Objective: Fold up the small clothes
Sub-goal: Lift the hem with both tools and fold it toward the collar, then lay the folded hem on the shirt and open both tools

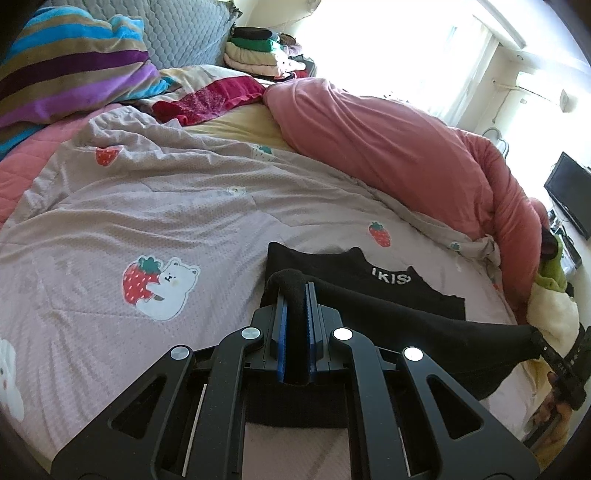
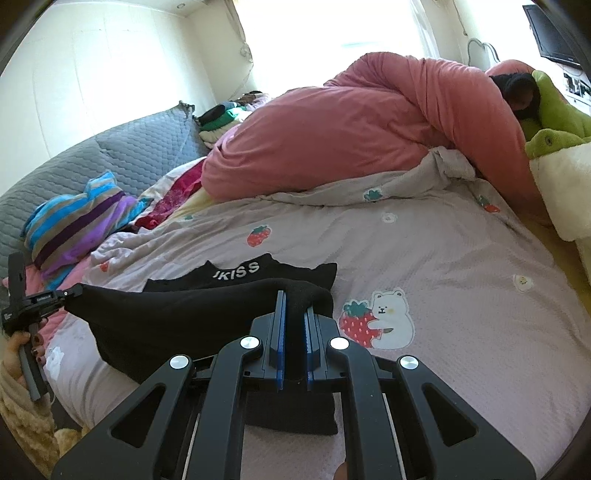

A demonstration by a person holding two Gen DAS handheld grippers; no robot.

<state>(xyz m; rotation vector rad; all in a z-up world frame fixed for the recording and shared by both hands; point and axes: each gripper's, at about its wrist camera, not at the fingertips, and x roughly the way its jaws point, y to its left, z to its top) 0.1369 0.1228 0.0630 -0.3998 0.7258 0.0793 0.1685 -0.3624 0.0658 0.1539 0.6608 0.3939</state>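
Observation:
A small black garment [image 1: 388, 306] with white lettering lies partly on the pale strawberry-print bedspread [image 1: 166, 206]. Its near edge is lifted and stretched between both grippers. My left gripper [image 1: 295, 291] is shut on one bunched corner, with black cloth pinched between the blue pads. My right gripper [image 1: 541, 341] shows at the right edge of the left wrist view, holding the other corner. In the right wrist view, the right gripper [image 2: 294, 299] is shut on the garment [image 2: 177, 314]. There the left gripper [image 2: 74, 291], in a person's hand, grips the far corner at left.
A bulky pink duvet [image 1: 388, 147] is heaped along the far side of the bed. A striped pillow [image 1: 74, 70] and a grey quilted headboard [image 1: 184, 33] lie at the back left, near a stack of folded clothes [image 1: 258, 51]. A green plush toy [image 2: 550, 114] sits at right.

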